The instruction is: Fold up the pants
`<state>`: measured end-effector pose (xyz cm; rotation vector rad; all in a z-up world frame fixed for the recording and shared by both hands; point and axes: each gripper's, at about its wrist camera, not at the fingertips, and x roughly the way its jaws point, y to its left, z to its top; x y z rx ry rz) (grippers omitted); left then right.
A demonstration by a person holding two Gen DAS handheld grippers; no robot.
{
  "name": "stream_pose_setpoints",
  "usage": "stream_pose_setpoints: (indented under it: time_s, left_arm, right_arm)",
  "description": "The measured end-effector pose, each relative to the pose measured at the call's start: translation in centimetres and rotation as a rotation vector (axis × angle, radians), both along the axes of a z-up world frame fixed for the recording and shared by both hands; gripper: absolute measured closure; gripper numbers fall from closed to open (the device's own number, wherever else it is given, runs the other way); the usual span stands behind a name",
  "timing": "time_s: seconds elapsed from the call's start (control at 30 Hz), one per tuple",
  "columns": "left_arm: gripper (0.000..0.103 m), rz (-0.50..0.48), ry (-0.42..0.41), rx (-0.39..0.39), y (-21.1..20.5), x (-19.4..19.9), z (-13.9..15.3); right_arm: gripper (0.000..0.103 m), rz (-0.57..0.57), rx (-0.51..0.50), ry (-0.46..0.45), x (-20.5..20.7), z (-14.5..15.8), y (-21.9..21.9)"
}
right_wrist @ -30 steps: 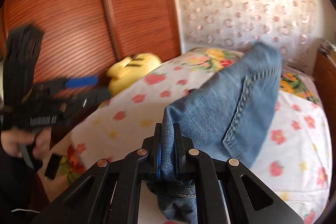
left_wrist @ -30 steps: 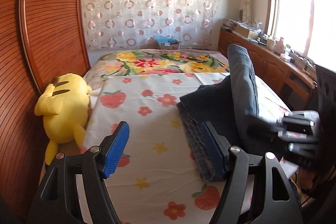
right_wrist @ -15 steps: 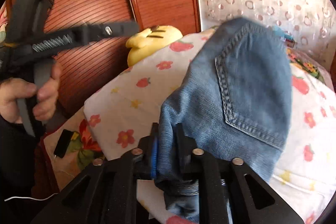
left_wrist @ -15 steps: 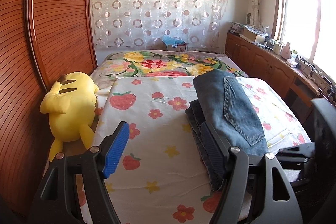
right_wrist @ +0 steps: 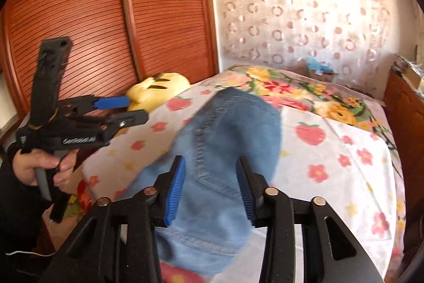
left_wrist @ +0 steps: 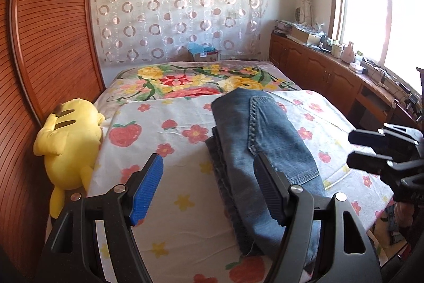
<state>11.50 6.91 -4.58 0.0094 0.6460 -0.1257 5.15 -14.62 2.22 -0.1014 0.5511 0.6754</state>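
**Folded jeans on the bed, both grippers spread**

The blue jeans [left_wrist: 262, 145] are seen lying folded in a stack on the strawberry-and-flower bedsheet [left_wrist: 169, 139], towards the right half of the bed. A back pocket with its stitched seam is turned upward on the top layer, and darker layers of denim are shown beneath it along the left edge of the stack.

The left gripper [left_wrist: 209, 190] is held with its jaws wide apart above the near part of the sheet; nothing is gripped between the blue pads [left_wrist: 147, 187]. Its right finger is seen in front of the jeans' left edge, though contact cannot be judged.

The right gripper [right_wrist: 210, 190] is likewise spread, with the jeans [right_wrist: 225, 150] seen in the gap between the fingers and blurred; the pads are not closed on the cloth. In the left wrist view this gripper [left_wrist: 381, 153] is found at the right edge of the bed, beside the stack.

A yellow plush toy [left_wrist: 69, 142] is laid along the left side of the bed against the wooden slatted wardrobe doors [left_wrist: 47, 44]. A floral blanket [left_wrist: 196, 82] is spread at the far end.
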Motion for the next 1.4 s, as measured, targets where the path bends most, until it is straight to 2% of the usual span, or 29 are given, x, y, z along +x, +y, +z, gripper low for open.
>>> stream_pose_setpoints:
  time_s: [0.2, 0.37, 0.47, 0.53, 0.8, 1.0, 1.07, 1.1, 1.13, 1.17, 1.23, 1.33, 1.4]
  left_arm:
    - [0.031, -0.043, 0.029, 0.021, -2.3, 3.5, -0.8]
    - [0.031, -0.060, 0.058, 0.044, -3.3, 6.0, -1.5]
    - [0.031, -0.059, 0.094, 0.046, -3.3, 7.4, -2.7]
    - [0.031, -0.057, 0.115, 0.047, -3.1, 8.1, -3.6]
    - [0.031, -0.056, 0.223, 0.034, -2.2, 10.7, -7.6]
    - [0.032, -0.095, 0.226, -0.011, -2.0, 11.1, -7.8]
    - [0.043, -0.122, 0.230, -0.043, -2.1, 11.1, -7.8]
    - [0.047, -0.136, 0.237, -0.063, -2.1, 11.2, -7.8]
    - [0.054, -0.143, 0.238, -0.074, -2.1, 11.2, -7.7]
    - [0.063, -0.155, 0.234, -0.092, -2.2, 11.1, -7.6]
    - [0.072, -0.162, 0.228, -0.099, -2.3, 10.7, -7.3]
    - [0.080, -0.156, 0.198, -0.120, -2.0, 9.9, -5.9]
    - [0.081, -0.140, 0.155, -0.136, -1.1, 9.0, -4.1]
  right_arm:
    - [0.057, -0.057, -0.047, 0.027, 4.4, -1.2, 0.8]
    - [0.057, -0.055, -0.067, 0.075, 8.7, -1.6, 2.2]
    - [0.056, -0.039, -0.077, 0.116, 9.8, -1.7, 3.0]
    - [0.051, -0.031, -0.077, 0.139, 10.6, -2.4, 3.7]
    - [0.039, -0.004, -0.071, 0.238, 13.8, -4.5, 5.1]
    - [0.035, 0.025, -0.004, 0.294, 16.2, -5.2, 4.7]
    - [0.035, 0.038, 0.021, 0.314, 16.3, -5.5, 4.3]
    - [0.045, 0.057, 0.038, 0.332, 16.5, -5.7, 4.3]
    - [0.055, 0.095, 0.064, 0.357, 16.6, -5.7, 4.5]
    - [0.058, 0.109, 0.079, 0.365, 16.6, -6.0, 4.6]
    - [0.074, 0.133, 0.082, 0.366, 16.6, -5.5, 4.9]
    - [0.083, 0.170, 0.110, 0.350, 16.6, -3.6, 5.2]
    - [0.086, 0.202, 0.114, 0.315, 16.2, -1.5, 5.9]
